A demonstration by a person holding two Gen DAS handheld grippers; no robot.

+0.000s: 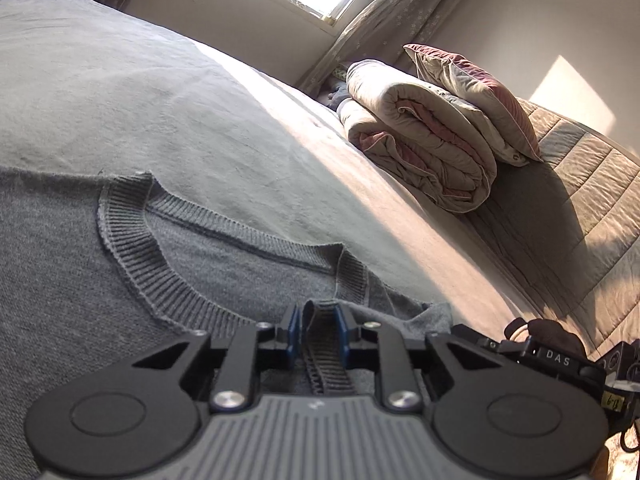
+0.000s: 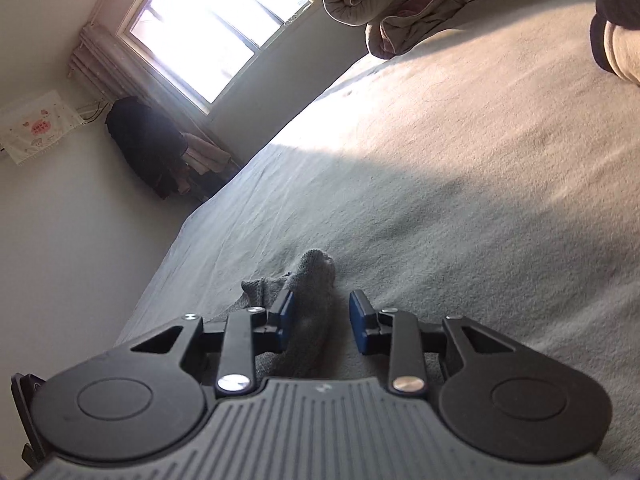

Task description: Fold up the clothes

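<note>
- Sunlit bedroom, wide grey bedsheet (image 1: 168, 92) as the work surface; rolled quilt (image 1: 420, 140) and pillow (image 1: 472, 92) well apart at the far end, window (image 2: 208, 24) beyond.
- Grey knit sweater (image 1: 72, 264) spread flat on the sheet, ribbed neckline (image 1: 132, 248) open toward the far side, body running off to the left of the left wrist view.
- Left gripper (image 1: 318, 330) low at the near shoulder edge, jaws pressed close together, pinching a raised ribbed strip of the sweater between the blue pads (image 1: 294, 330); fold of knit standing up in the narrow gap.
- Right gripper (image 2: 320, 320) over a bunched grey end of knit (image 2: 308, 304), probably a sleeve or corner of the same sweater, though not certain from this view.
- Right jaws partly spread: left pad touching or just beside the cloth, right pad apart from it with bare sheet showing between; no firm pinch visible.
- Long axis of that bunched piece lying straight ahead, along the fingers, tip pointing away toward the window side.
- Key relation, as a judgement: cloth off-centre toward the right gripper's left pad, so closing squarely likely calls for a small sideways shift first.
- Risk, as a judgement: lifting with only the left grip secure would drag the sweater askew.
</note>
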